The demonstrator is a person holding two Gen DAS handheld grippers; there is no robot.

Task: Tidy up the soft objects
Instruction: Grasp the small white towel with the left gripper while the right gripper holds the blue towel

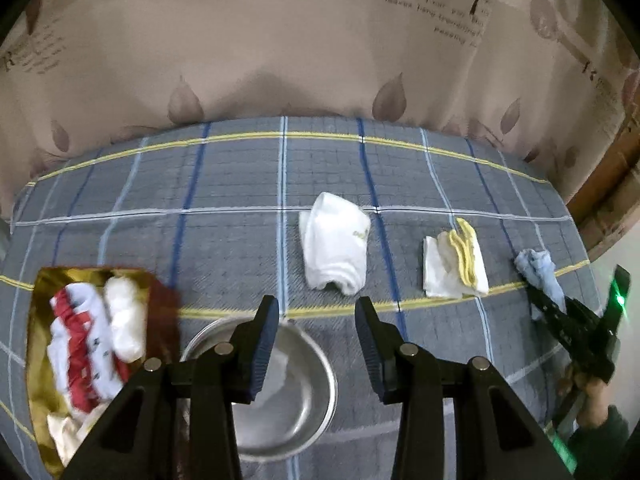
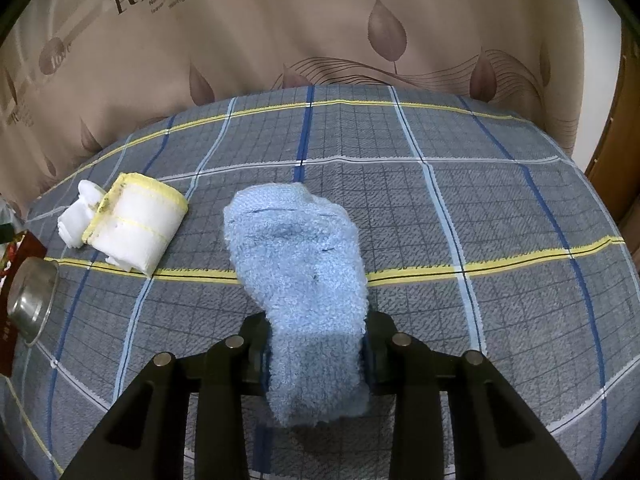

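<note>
My right gripper (image 2: 318, 332) is shut on a fluffy light-blue sock (image 2: 296, 248), which lies forward from the jaws onto the plaid cloth. In the left wrist view the same right gripper (image 1: 528, 280) and blue sock (image 1: 536, 266) show at the far right. My left gripper (image 1: 317, 308) is open and holds nothing; it hovers just short of a folded white sock (image 1: 336, 244). A white sock with yellow trim (image 1: 456, 264) (image 2: 132, 224) lies between the white sock and the blue one. A gold box (image 1: 38, 360) at the left holds red-and-white socks (image 1: 84, 344) and a white roll (image 1: 126, 320).
A steel bowl (image 1: 308, 400) (image 2: 32, 300) sits under my left gripper's fingers, beside the gold box. The grey-blue plaid cloth (image 1: 224, 184) covers the surface. A beige leaf-print curtain (image 1: 280, 48) hangs behind it. A person's hand (image 1: 592, 392) grips the right tool.
</note>
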